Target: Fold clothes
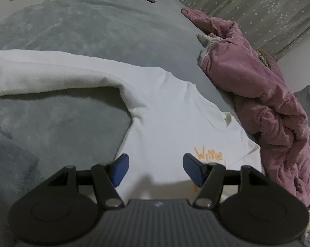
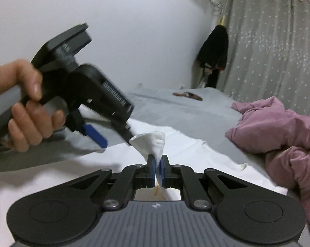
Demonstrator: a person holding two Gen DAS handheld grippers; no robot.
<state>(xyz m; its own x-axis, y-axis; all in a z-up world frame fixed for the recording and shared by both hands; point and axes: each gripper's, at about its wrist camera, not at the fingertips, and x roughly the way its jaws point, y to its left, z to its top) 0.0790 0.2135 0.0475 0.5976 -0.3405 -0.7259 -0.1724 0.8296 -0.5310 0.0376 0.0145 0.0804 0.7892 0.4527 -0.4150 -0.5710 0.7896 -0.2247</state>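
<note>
Cloth pinched in the right gripper (image 2: 158, 169) is a bunched corner of the white shirt (image 1: 167, 111), probably a sleeve end or hem, lifted so it can be carried over the body as a fold. The shirt lies front-up on the grey bed (image 1: 83, 30), one sleeve stretched out sideways, just beside a pink jacket (image 1: 258, 94). The left gripper (image 1: 155, 168), gripped by a hand (image 2: 29, 107), hangs spread and empty over the chest, likely to pin it flat. No containers are in view.

left gripper (image 1: 155, 169) gapes above white shirt (image 1: 165, 113) on grey bed (image 1: 93, 26).
</note>
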